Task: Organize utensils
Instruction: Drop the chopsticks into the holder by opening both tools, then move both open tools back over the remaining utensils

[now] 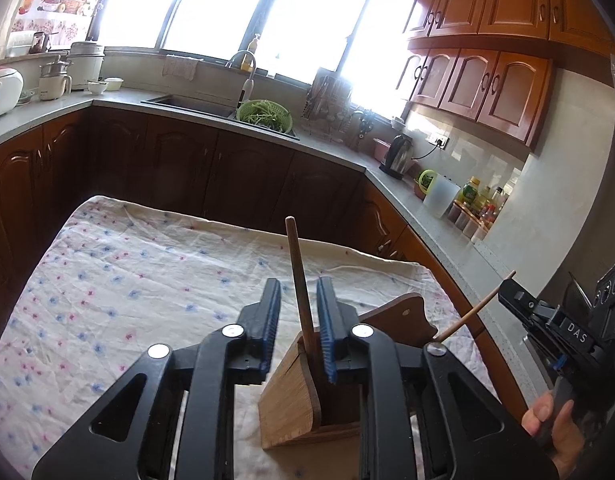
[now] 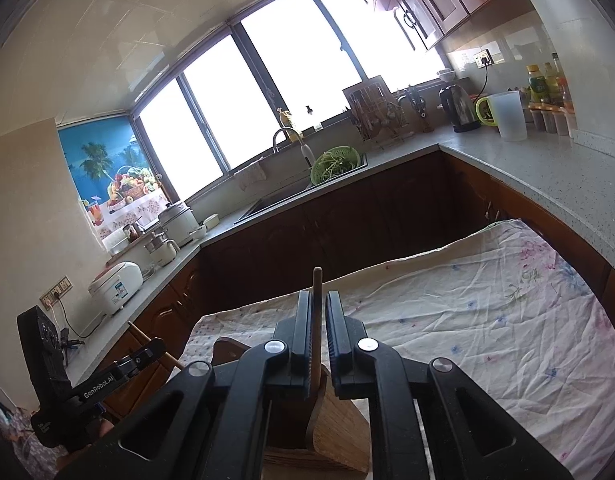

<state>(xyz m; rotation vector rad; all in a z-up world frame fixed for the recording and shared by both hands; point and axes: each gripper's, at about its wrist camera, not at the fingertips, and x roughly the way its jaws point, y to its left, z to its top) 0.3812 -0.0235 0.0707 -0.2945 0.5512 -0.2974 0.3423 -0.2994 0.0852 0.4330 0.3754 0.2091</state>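
Nearest the left camera, the left gripper (image 1: 298, 320) has its jaws parted. A brown wooden stick (image 1: 300, 280) rises between the blue pads with a gap on each side, closer to the right-hand pad, so it looks released rather than clamped. The stick's long axis runs nearly upright, leaning slightly away. Its lower end drops into the light wooden utensil box (image 1: 287, 404), which stands by the near edge of the bench (image 1: 107, 280), a surface covered in flowered cloth.

From the other side, the right gripper (image 2: 318, 320) brackets a second wooden stick (image 2: 317, 304), also nearly upright, with its foot in the same box. Its jaws are almost together around the stick, and whether they pinch it cannot be told.

Just behind the box lies a dark wooden board with a hole (image 1: 407, 314).

Judged from this, both sticks sit directly between their own jaws and above the box. The coming move therefore turns on travel along each stick's axis, either lowering it in or drawing straight back off it. Both hands are equally near.

Far off, a green colander (image 1: 264, 115) sits at the sink.
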